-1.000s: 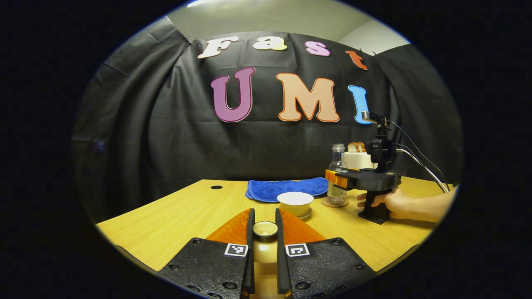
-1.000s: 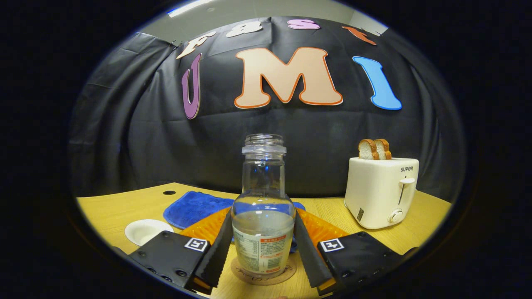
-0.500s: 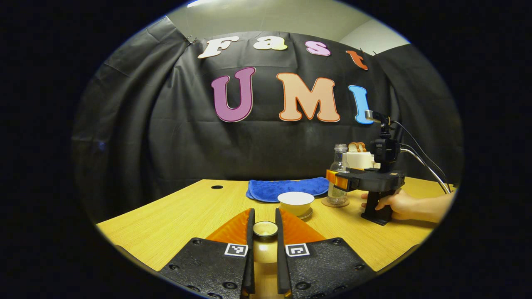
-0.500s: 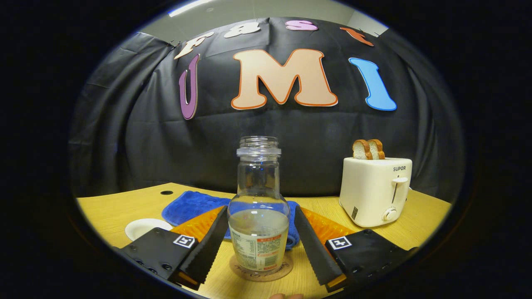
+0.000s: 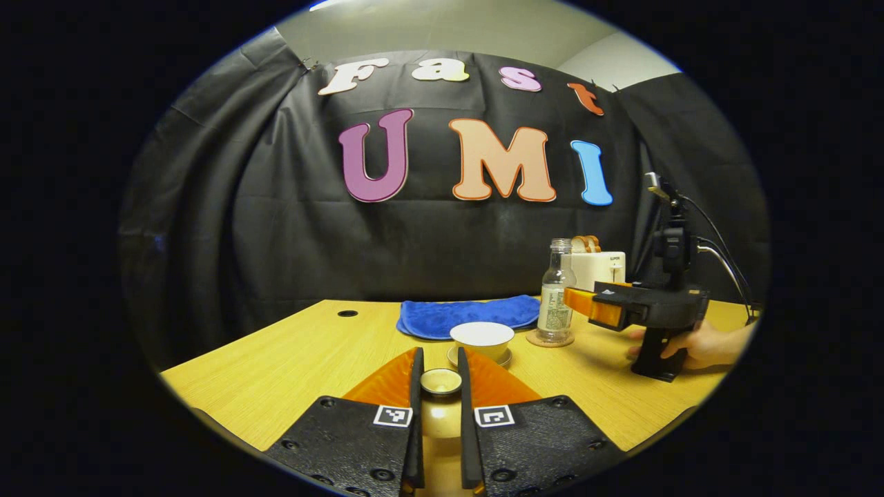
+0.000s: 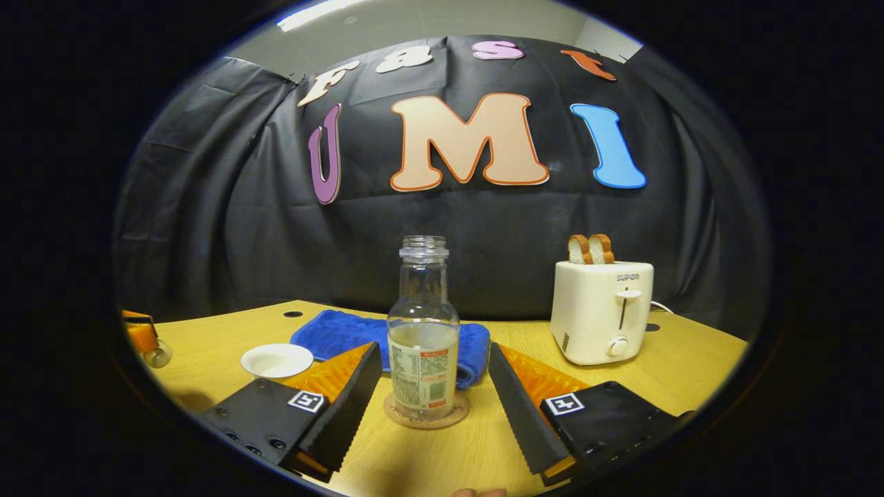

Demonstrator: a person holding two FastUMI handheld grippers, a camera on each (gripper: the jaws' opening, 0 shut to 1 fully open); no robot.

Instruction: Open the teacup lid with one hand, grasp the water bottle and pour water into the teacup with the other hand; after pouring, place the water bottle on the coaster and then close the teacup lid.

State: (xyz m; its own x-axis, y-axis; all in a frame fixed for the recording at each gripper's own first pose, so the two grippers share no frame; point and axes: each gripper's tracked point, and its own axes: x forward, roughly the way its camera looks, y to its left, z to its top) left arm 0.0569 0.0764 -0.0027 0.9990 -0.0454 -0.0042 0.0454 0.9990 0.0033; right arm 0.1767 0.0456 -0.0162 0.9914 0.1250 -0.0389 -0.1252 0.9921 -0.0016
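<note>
In the left gripper view we see the left tongs (image 5: pixel 440 386) closed narrowly on the teacup lid (image 5: pixel 440 381), with both fingers pressing its knob from the two sides. The lid is held above the surface (image 5: pixel 290 359). Just ahead of these tongs stands the open teacup (image 5: pixel 482 339) on its saucer (image 5: pixel 507 359). Behind it lies a blue cloth (image 5: pixel 469 314). Ahead and to the right, the water bottle (image 5: pixel 556 293) stands upright on the coaster (image 5: pixel 550 339). Near it the right tongs (image 5: pixel 587 307) are held by a hand (image 5: pixel 697 343), and their tips are apart from the bottle.

In the right gripper view the right tongs (image 6: pixel 435 386) are wide open and hold nothing. The water bottle (image 6: pixel 423 338) stands on the coaster (image 6: pixel 427 416) ahead of the tips, between the lines of the two fingers, and touches neither of them. The teacup (image 6: pixel 277 360) is ahead to the left, and a toaster (image 6: pixel 601 310) with bread is ahead to the right
</note>
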